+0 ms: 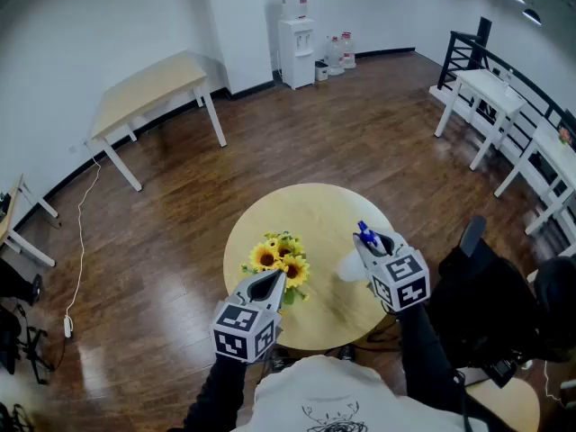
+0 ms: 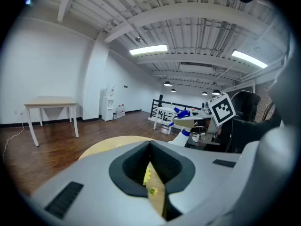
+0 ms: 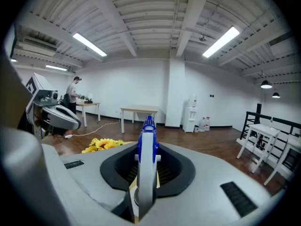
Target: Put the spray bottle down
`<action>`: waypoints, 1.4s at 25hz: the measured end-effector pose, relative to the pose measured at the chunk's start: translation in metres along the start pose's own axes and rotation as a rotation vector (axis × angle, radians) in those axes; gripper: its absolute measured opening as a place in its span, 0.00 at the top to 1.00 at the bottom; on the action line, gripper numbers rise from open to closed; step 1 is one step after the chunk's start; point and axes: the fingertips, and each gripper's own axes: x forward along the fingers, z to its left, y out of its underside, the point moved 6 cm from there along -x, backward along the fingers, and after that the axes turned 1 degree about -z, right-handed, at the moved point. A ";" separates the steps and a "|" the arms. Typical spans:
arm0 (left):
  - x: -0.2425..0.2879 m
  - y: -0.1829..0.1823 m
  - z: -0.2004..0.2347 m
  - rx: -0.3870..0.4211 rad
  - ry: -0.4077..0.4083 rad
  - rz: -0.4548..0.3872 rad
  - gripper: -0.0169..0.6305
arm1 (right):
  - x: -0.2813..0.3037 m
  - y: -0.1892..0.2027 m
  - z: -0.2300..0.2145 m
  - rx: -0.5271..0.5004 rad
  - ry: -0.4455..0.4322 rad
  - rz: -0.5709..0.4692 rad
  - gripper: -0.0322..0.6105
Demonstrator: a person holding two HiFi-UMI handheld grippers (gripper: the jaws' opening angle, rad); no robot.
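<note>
My right gripper (image 1: 372, 244) is shut on a white spray bottle (image 1: 352, 265) with a blue nozzle (image 1: 365, 234), holding it over the right side of the round wooden table (image 1: 315, 214). In the right gripper view the bottle's head (image 3: 146, 154) stands upright between the jaws. From the left gripper view the bottle (image 2: 181, 134) hangs below that gripper's marker cube (image 2: 221, 108). My left gripper (image 1: 268, 283) sits at the table's near edge, just in front of a bunch of sunflowers (image 1: 281, 258). Its jaws are shut with nothing between them, leaving only a thin slit (image 2: 153, 175).
The sunflowers (image 3: 101, 145) lie left of the bottle. A rectangular wooden table (image 1: 148, 88) stands far left, a water dispenser (image 1: 295, 41) at the back wall, and white tables (image 1: 486, 88) at the right. Black gear (image 1: 481, 300) sits by the table's right. A person (image 3: 73, 92) stands far off.
</note>
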 end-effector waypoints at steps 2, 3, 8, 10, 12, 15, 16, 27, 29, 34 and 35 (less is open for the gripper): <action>0.001 -0.002 -0.001 0.003 0.000 -0.001 0.99 | 0.006 0.006 -0.003 -0.005 0.005 0.025 0.87; 0.001 -0.003 -0.002 0.004 0.000 -0.001 0.99 | 0.009 0.008 -0.004 -0.007 0.007 0.033 0.87; -0.001 0.000 -0.002 0.000 -0.001 0.003 0.99 | 0.025 0.007 -0.005 -0.016 0.022 0.023 0.87; -0.001 0.001 -0.002 -0.002 0.000 0.004 0.99 | 0.033 0.006 -0.008 -0.008 0.032 -0.001 0.87; -0.001 0.001 -0.001 -0.004 -0.003 0.006 0.99 | 0.041 0.006 -0.011 0.002 0.036 -0.031 0.87; -0.002 0.002 0.001 -0.008 -0.013 0.007 0.99 | 0.051 0.007 -0.016 0.012 0.038 -0.069 0.87; -0.002 0.002 0.001 -0.009 -0.015 0.007 0.99 | 0.053 0.008 -0.018 0.012 0.041 -0.076 0.87; -0.001 0.005 0.004 -0.013 -0.026 0.010 0.99 | 0.061 0.014 -0.024 -0.020 0.070 -0.180 0.88; 0.000 0.005 0.004 -0.013 -0.026 0.011 0.99 | 0.062 0.016 -0.024 -0.028 0.079 -0.190 0.88; 0.002 0.006 0.006 -0.010 -0.028 0.010 0.99 | 0.065 0.020 -0.025 -0.052 0.103 -0.208 0.87; 0.003 0.007 0.007 -0.010 -0.029 0.010 0.99 | 0.065 0.021 -0.025 -0.052 0.106 -0.211 0.87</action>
